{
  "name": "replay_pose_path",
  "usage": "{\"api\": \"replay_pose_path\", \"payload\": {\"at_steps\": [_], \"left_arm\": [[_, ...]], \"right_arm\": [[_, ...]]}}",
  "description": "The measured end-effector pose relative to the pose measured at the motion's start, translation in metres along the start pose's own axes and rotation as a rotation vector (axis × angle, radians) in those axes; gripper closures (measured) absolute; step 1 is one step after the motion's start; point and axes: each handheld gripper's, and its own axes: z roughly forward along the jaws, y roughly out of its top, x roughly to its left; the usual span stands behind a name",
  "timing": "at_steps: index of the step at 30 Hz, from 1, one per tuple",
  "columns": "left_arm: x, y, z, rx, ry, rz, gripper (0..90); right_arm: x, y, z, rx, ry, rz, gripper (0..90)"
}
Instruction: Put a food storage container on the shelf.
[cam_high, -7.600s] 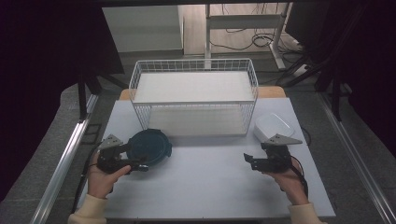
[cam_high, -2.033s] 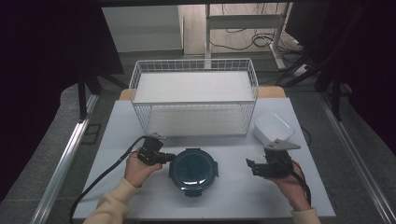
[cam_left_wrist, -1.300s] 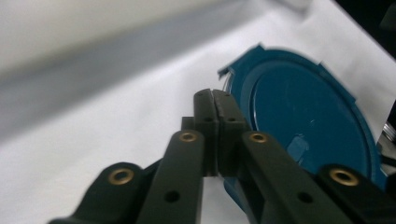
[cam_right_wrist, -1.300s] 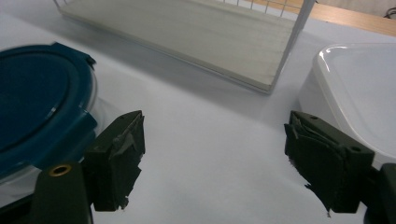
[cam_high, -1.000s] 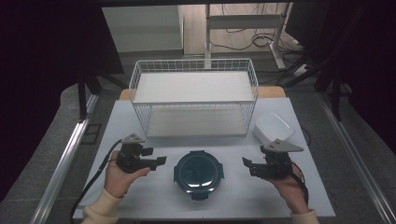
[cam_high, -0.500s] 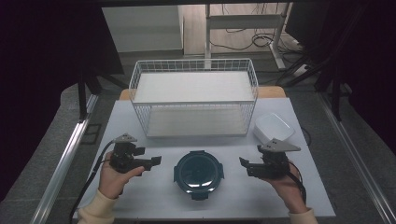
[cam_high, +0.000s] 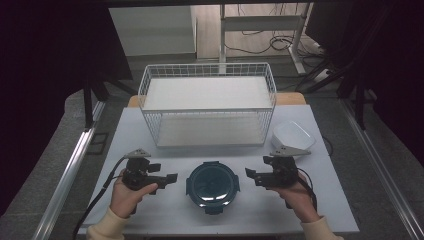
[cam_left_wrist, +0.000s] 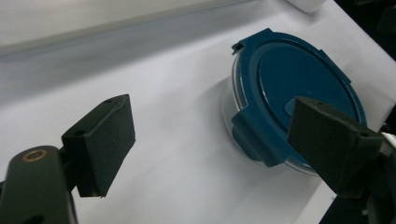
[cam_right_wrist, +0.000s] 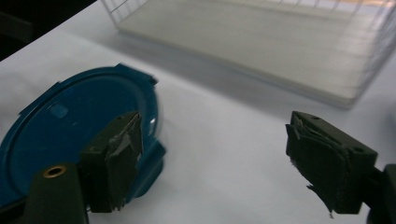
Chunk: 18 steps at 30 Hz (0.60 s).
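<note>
- Blue-lidded round container sits on the white table near the front edge, midway between both grippers.
- Left gripper: jaws have just been opening, released, nothing between them, just beside the container.
- Right gripper: jaws spread, empty, near the container's other side.
- White wire basket stands toward the far edge.

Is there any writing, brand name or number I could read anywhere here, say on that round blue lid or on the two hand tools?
None can be read.
Round blue lid: a small raised patch on top, too blurred to tell whether it holds letters.
Left gripper and right gripper: plain black, no markings.
Wire basket and white container: no label.
</note>
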Motion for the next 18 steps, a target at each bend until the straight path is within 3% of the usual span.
{"api": "replay_pose_path", "payload": {"at_steps": [4, 9, 13, 18], "left_arm": [[-0.003, -0.003, 0.011, 0.028, -0.018, -0.019, 13.6], [-0.004, -0.003, 0.019, 0.026, -0.086, -0.085, 12.0], [-0.003, -0.003, 0.026, 0.043, -0.137, -0.105, 12.1], [-0.003, -0.004, 0.033, 0.057, -0.152, -0.13, 12.6]], "right_arm": [[0.006, -0.005, 0.007, 0.035, 0.055, 0.033, 15.1], [0.011, -0.008, 0.012, 0.049, 0.099, 0.109, 14.4], [0.017, -0.011, 0.016, 0.066, 0.13, 0.142, 13.9], [0.018, -0.015, 0.021, 0.081, 0.155, 0.197, 13.3]]}}
